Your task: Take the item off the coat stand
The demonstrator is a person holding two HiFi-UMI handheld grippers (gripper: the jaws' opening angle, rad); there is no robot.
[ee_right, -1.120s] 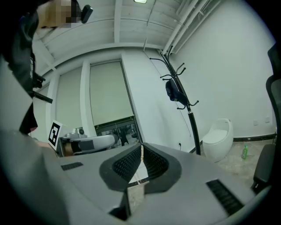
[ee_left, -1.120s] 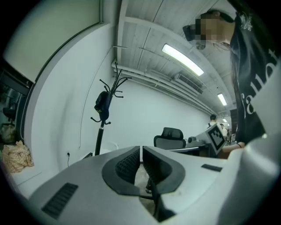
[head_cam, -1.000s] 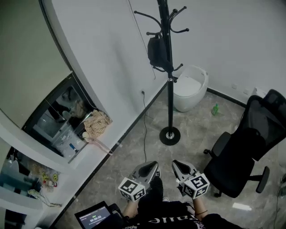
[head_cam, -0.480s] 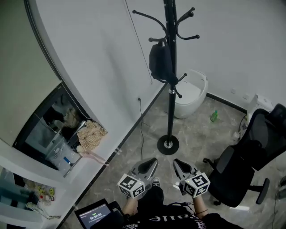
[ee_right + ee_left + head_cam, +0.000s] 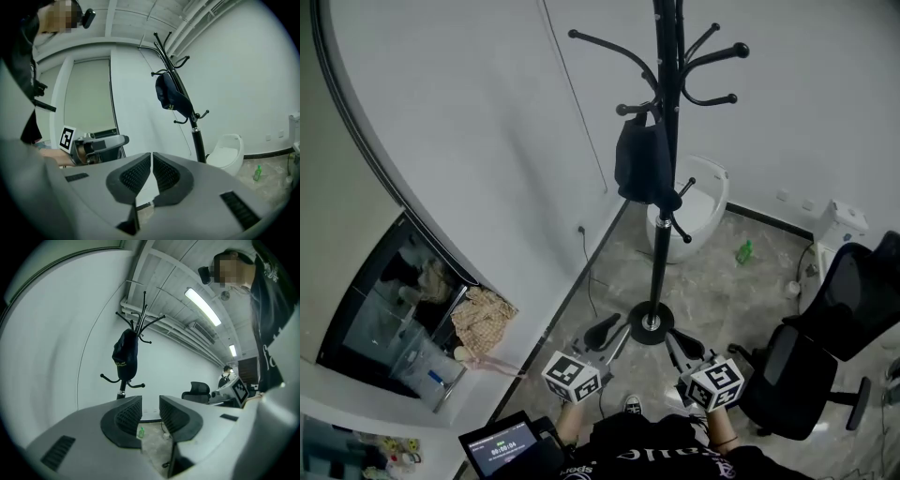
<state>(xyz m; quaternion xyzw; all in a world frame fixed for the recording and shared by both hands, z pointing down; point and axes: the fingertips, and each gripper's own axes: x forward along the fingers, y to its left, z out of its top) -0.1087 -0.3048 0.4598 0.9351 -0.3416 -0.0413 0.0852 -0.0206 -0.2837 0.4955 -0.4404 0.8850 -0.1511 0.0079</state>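
A black coat stand (image 5: pixel 662 234) rises from a round base (image 5: pixel 651 323) on the grey floor. A black bag-like item (image 5: pixel 642 159) hangs from one of its upper hooks. It shows too in the left gripper view (image 5: pixel 125 355) and the right gripper view (image 5: pixel 171 98), well ahead of both grippers and above them. My left gripper (image 5: pixel 612 336) is low, near the base; its jaws are opening, with nothing between them (image 5: pixel 150 401). My right gripper (image 5: pixel 686 345) sits beside it, shut and empty (image 5: pixel 152 157).
A white round bin (image 5: pixel 689 202) stands behind the stand against the wall. A green bottle (image 5: pixel 743 251) lies on the floor. A black office chair (image 5: pixel 811 347) is at the right. A shelf with a cloth (image 5: pixel 483 319) is at the left, and a tablet (image 5: pixel 502 455) is near my feet.
The view has come closer to the coat stand, and both grippers now sit near its base. The left gripper's jaws have parted.
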